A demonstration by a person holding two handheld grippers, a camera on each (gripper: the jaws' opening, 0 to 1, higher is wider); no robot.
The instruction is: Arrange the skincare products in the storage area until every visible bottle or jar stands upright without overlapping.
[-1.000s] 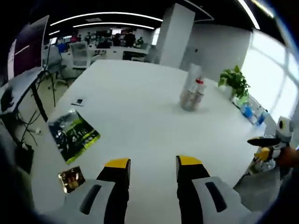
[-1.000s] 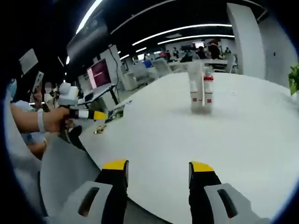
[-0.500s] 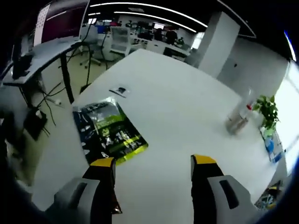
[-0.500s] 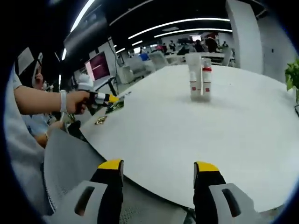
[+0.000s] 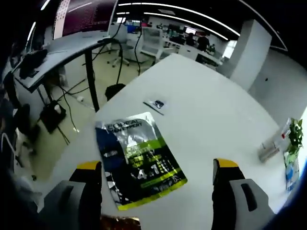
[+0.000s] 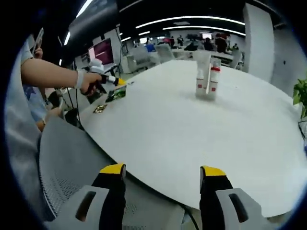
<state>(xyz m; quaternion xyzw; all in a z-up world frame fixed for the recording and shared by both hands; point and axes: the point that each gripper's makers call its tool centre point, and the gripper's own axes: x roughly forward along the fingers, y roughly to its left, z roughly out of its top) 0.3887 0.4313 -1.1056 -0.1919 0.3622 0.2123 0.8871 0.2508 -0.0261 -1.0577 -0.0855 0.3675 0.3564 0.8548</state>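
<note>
A white tube and a white bottle with a red cap [image 6: 206, 79] stand upright together in a clear holder far across the round white table [image 6: 192, 139]. In the left gripper view that same holder of bottles [image 5: 271, 149] is small at the right edge. My left gripper [image 5: 157, 165] is open wide, hanging over a blue, silver and green pouch [image 5: 139, 165]. In the right gripper view a hand holds the left gripper [image 6: 106, 79] beside the pouch [image 6: 115, 93]. My right gripper [image 6: 163, 170] is open and holds nothing, at the table's near edge.
A small gold packet [image 5: 120, 223] lies by the pouch, and a small dark card [image 5: 156, 104] lies beyond it. A potted plant [image 6: 301, 93] stands at the table's right side. A grey mesh chair [image 6: 62, 167] is under my right gripper. Desks and monitors fill the room behind.
My left gripper has moved left and down over the pouch, and its jaws have spread wider. The right gripper stays open and has hardly shifted.
</note>
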